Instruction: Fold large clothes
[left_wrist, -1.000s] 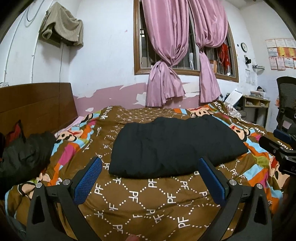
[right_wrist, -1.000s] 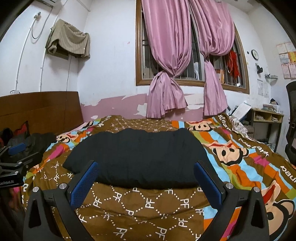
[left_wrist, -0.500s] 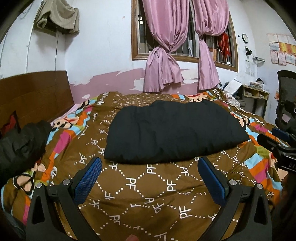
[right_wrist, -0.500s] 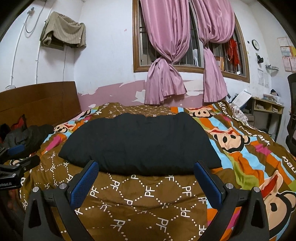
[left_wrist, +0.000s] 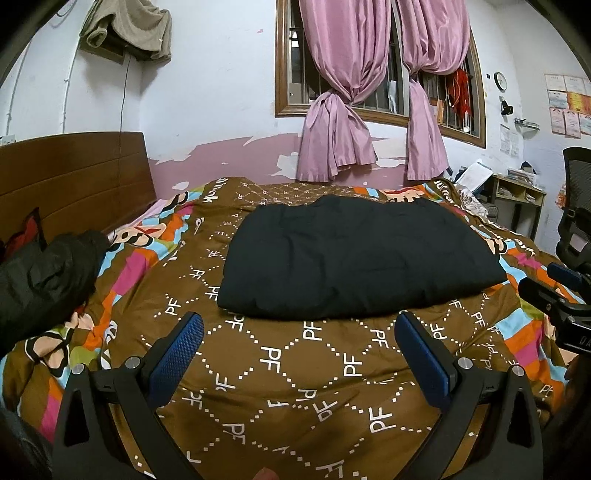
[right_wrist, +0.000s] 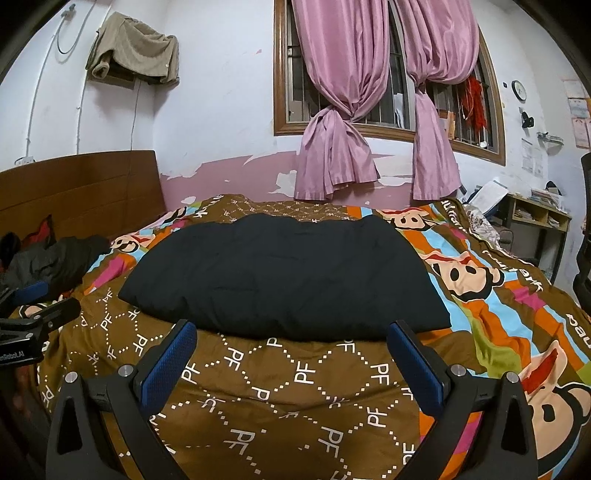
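A large black padded garment (left_wrist: 354, 258) lies folded into a thick rectangle in the middle of the bed; it also shows in the right wrist view (right_wrist: 284, 273). My left gripper (left_wrist: 299, 321) is open and empty, held above the bedspread just short of the garment's near edge. My right gripper (right_wrist: 290, 330) is open and empty, its tips at the garment's near edge without touching it. The right gripper shows at the right edge of the left wrist view (left_wrist: 561, 295), and the left gripper at the left edge of the right wrist view (right_wrist: 33, 314).
The bed is covered by a brown and colourful cartoon-print bedspread (left_wrist: 295, 369). A second dark garment (left_wrist: 40, 277) lies crumpled at the left by the wooden headboard (left_wrist: 74, 181). A black office chair (left_wrist: 576, 221) and a small desk (left_wrist: 517, 195) stand at the right. Pink curtains (left_wrist: 351, 110) hang behind.
Both wrist views have shifted slightly over the bed, first dipping and then rising again. The folded garment has not moved and both grippers have stayed open.
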